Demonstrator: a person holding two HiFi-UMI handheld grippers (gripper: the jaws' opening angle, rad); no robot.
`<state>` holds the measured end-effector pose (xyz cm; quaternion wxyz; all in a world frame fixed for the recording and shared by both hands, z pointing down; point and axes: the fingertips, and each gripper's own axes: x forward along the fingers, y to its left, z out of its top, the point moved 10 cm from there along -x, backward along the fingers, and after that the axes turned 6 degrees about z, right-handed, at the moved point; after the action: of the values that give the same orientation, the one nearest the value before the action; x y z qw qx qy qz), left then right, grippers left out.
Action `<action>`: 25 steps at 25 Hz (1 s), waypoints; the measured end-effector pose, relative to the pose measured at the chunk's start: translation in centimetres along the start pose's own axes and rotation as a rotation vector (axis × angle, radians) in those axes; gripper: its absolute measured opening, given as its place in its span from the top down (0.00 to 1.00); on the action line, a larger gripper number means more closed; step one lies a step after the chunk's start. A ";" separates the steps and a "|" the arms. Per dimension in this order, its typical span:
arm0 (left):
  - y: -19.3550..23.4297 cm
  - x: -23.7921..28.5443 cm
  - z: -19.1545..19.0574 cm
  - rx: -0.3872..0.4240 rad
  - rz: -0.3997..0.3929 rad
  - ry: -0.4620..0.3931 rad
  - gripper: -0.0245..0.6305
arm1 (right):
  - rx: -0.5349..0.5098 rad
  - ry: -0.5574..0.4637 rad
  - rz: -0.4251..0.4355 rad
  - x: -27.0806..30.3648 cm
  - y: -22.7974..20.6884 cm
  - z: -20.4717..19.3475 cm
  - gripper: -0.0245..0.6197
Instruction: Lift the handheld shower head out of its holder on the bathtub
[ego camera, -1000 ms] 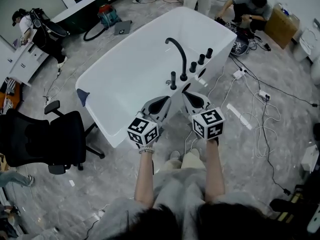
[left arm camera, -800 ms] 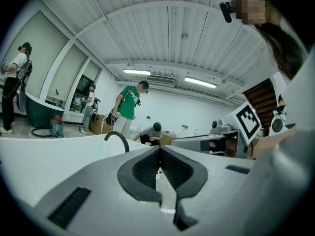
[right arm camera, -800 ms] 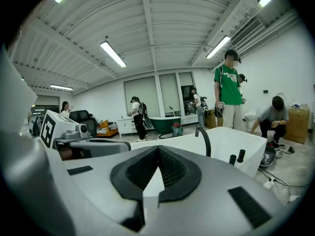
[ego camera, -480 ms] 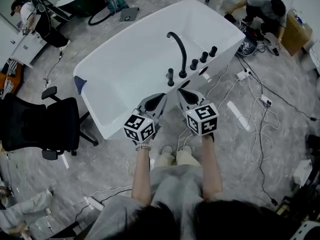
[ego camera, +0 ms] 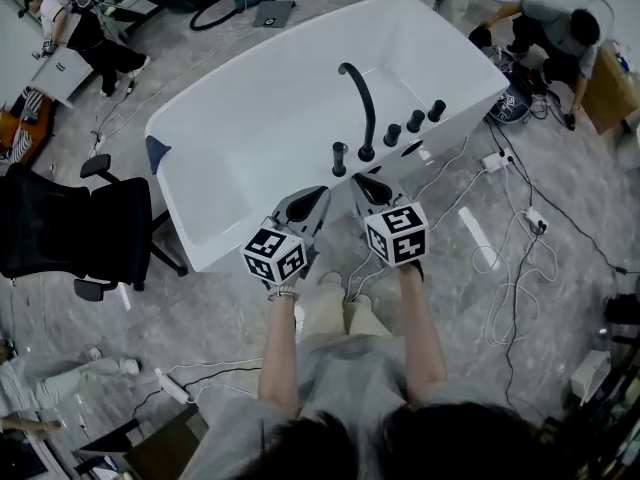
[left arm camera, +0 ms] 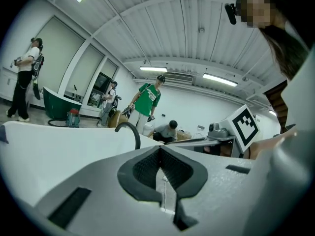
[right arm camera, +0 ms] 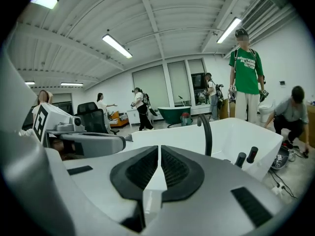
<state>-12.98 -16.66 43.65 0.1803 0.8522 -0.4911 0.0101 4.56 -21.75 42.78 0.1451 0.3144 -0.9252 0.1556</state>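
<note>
The white bathtub [ego camera: 210,198] stands in front of me. On its near rim rises a black curved spout [ego camera: 358,98] with three black knobs [ego camera: 415,121] to its right. The handheld shower head [ego camera: 340,158], a short black upright stick, sits in its holder left of the spout. Both grippers hover side by side just short of that rim. My left gripper [ego camera: 322,190] is shut and empty, below and left of the shower head. My right gripper [ego camera: 357,180] is shut and empty, just below it. In the gripper views the left gripper [left arm camera: 160,149] and the right gripper [right arm camera: 159,149] show jaws together. The spout [right arm camera: 206,132] and the knobs [right arm camera: 246,157] lie beyond.
A black office chair [ego camera: 60,233] stands left of the tub. Cables and power strips [ego camera: 510,258] trail over the floor on the right. A person crouches [ego camera: 560,28] past the tub's far end. Another in a green shirt [right arm camera: 246,68] stands behind it.
Both grippers have sunk a little and edged toward the tub's near rim. They stay side by side with jaws shut.
</note>
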 end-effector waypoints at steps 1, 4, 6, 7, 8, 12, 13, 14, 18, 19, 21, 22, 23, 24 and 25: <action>0.3 0.4 -0.2 -0.005 0.001 0.006 0.96 | 0.001 0.011 -0.001 0.6 -0.5 -0.3 0.96; 1.7 1.6 -0.8 -0.017 -0.001 0.026 0.96 | -0.005 0.040 -0.004 2.6 -1.8 -1.5 0.96; 2.6 2.3 -1.4 -0.022 0.000 0.044 0.96 | -0.007 0.057 -0.001 3.9 -2.6 -2.1 0.96; 3.1 2.7 -1.7 -0.026 0.002 0.052 0.96 | -0.006 0.064 0.003 4.6 -2.9 -2.4 0.95; 3.5 3.0 -2.2 -0.032 0.004 0.058 0.96 | -0.004 0.070 0.008 5.2 -3.3 -2.8 0.93; 5.0 4.3 -4.3 -0.070 0.012 0.076 0.96 | 0.009 0.099 0.010 7.4 -4.9 -4.6 0.89; 5.4 4.5 -4.8 -0.079 0.014 0.079 0.96 | 0.014 0.106 0.009 7.9 -5.3 -5.1 0.87; 5.8 4.7 -5.3 -0.089 0.015 0.081 0.96 | 0.019 0.112 0.008 8.5 -5.6 -5.6 0.86; 7.6 5.7 -7.1 -0.117 0.024 0.092 0.96 | 0.033 0.129 0.009 10.7 -6.8 -7.2 0.83; 7.9 6.0 -7.6 -0.124 0.025 0.095 0.96 | 0.033 0.135 0.010 11.2 -7.2 -7.6 0.82; 8.5 6.6 -8.4 -0.142 0.025 0.099 0.96 | 0.033 0.146 0.013 12.1 -7.8 -8.4 0.81; 8.7 6.8 -8.8 -0.152 0.024 0.101 0.96 | 0.036 0.150 0.014 12.6 -8.0 -8.7 0.80; 9.0 7.0 -9.2 -0.160 0.024 0.102 0.96 | 0.041 0.155 0.014 13.0 -8.3 -9.1 0.79; 9.2 7.3 -9.5 -0.165 0.024 0.104 0.96 | 0.048 0.158 0.015 13.5 -8.6 -9.5 0.78; 9.5 7.5 -9.7 -0.168 0.022 0.107 0.96 | 0.053 0.160 0.015 14.0 -8.8 -9.7 0.77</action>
<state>-15.49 -24.12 56.97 0.2770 0.8267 -0.4894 0.0161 1.07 -32.21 58.49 0.2092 0.2976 -0.9084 0.2059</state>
